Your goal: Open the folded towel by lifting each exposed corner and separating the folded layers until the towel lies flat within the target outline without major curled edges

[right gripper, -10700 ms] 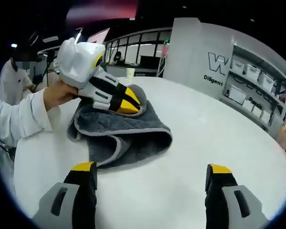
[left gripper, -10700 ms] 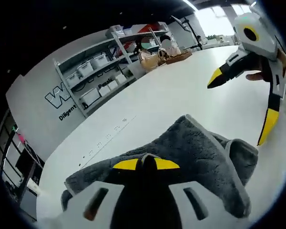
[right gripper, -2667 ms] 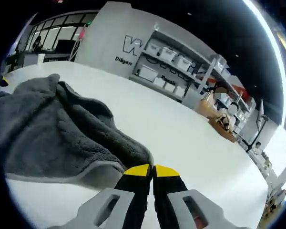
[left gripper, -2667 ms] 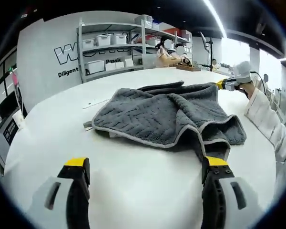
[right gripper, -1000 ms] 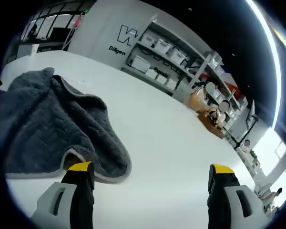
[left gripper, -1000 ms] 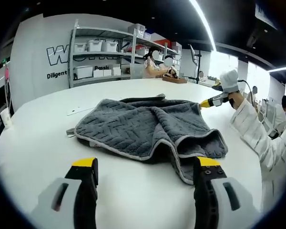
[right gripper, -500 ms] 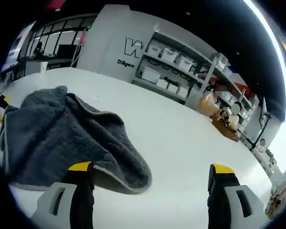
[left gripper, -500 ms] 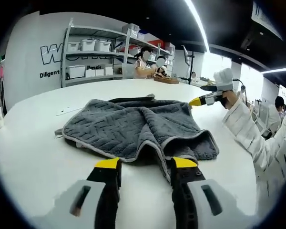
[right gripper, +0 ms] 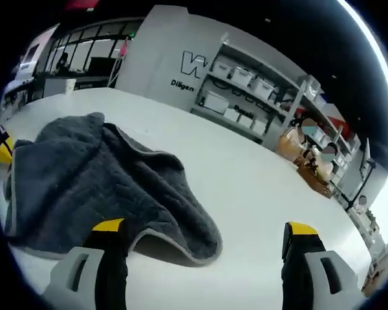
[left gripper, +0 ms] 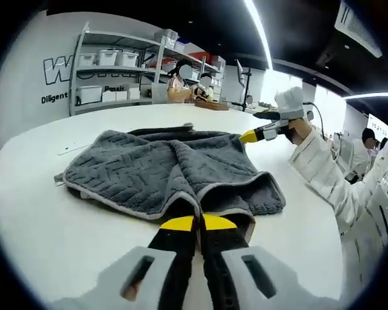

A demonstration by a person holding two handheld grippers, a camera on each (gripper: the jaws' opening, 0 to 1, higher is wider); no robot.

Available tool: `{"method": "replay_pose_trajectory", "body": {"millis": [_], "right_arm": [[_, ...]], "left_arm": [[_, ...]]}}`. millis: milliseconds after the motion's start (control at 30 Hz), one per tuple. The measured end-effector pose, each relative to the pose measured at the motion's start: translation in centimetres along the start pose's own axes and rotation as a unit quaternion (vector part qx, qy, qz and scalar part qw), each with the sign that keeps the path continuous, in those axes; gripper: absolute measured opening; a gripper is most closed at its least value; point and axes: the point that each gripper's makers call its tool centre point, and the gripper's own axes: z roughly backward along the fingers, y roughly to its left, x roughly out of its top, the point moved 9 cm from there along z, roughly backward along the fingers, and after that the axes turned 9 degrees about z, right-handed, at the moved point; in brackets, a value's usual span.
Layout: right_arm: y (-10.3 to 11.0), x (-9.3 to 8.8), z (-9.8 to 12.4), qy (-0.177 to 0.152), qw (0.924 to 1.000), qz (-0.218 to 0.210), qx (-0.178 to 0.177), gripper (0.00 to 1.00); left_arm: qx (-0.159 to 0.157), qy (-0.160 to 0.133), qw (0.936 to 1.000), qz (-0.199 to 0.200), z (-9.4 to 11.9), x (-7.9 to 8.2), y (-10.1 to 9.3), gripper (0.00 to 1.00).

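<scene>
Lying rumpled on the white worktop (left gripper: 32,226), one grey towel (left gripper: 155,171) still has folded layers, and what sits under its near fold is hidden. The left tongs (left gripper: 194,224) are pressed together at the towel's near edge; whether cloth is pinched between them cannot be told. The right tongs (right gripper: 204,227) stand wide apart above the worktop, near the towel's far right corner. Two people sit by the far shelves (left gripper: 116,64), too small to make out.

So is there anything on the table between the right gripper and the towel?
No, nothing visible. The open right gripper hangs over bare white table, and the gray towel lies directly ahead by its left side.
</scene>
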Motion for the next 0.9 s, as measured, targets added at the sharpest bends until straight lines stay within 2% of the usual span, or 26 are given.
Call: {"method": "replay_pose_trajectory", "body": {"millis": [367,600,700,900], "right_arm": [[0.4,0.1,-0.1,0.000,1.0000,0.007,0.007,0.99],[0.6,0.1,-0.1,0.001,0.9999,0.009,0.012,0.99],[0.7,0.3,-0.1,-0.010,0.9999,0.002,0.013,0.99],[0.8,0.5,-0.2,-0.014,0.9997,0.005,0.017,0.99]], "left_arm": [[0.007,-0.001,1.0000,-0.005,0.5,0.1,0.2,0.01],[0.027,0.005,0.9996,0.001,1.2,0.0,0.9,0.01],[0.035,0.006,0.9994,0.003,1.6,0.0,1.1,0.01],[0.067,0.009,0.9977,0.000,2.2,0.0,1.9,0.01]]}}
